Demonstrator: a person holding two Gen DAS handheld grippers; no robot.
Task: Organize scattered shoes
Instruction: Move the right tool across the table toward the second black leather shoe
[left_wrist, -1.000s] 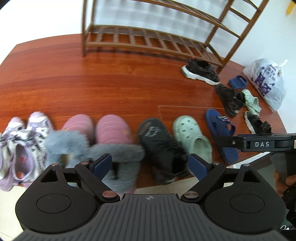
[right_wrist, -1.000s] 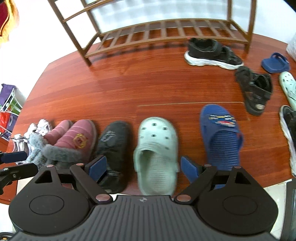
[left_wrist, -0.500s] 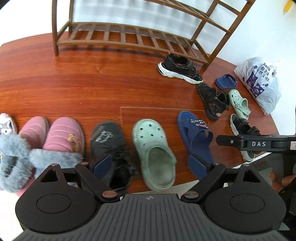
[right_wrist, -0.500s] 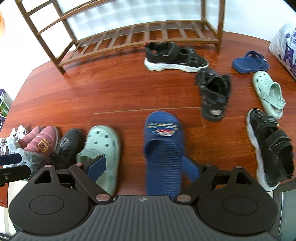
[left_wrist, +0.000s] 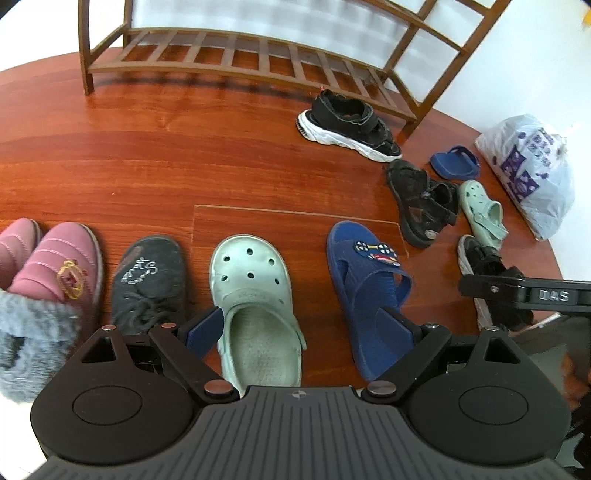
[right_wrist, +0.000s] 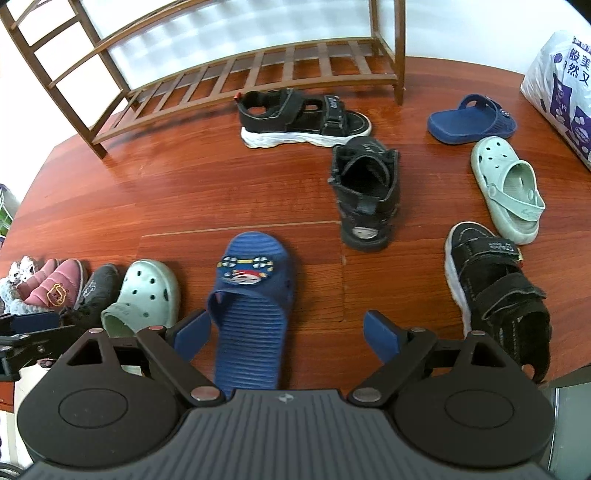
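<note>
Shoes (left_wrist: 255, 295): assorted, some lined up, others scattered

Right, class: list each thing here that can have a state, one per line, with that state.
Left tongs: open, empty.
Right tongs: open, empty.
Shoe rack: upright, shelves bare.
Mint clog: upright, in the front row.
Black-and-white sandal: upright, stray by the rack.
Plastic bag: tied shut.
</note>
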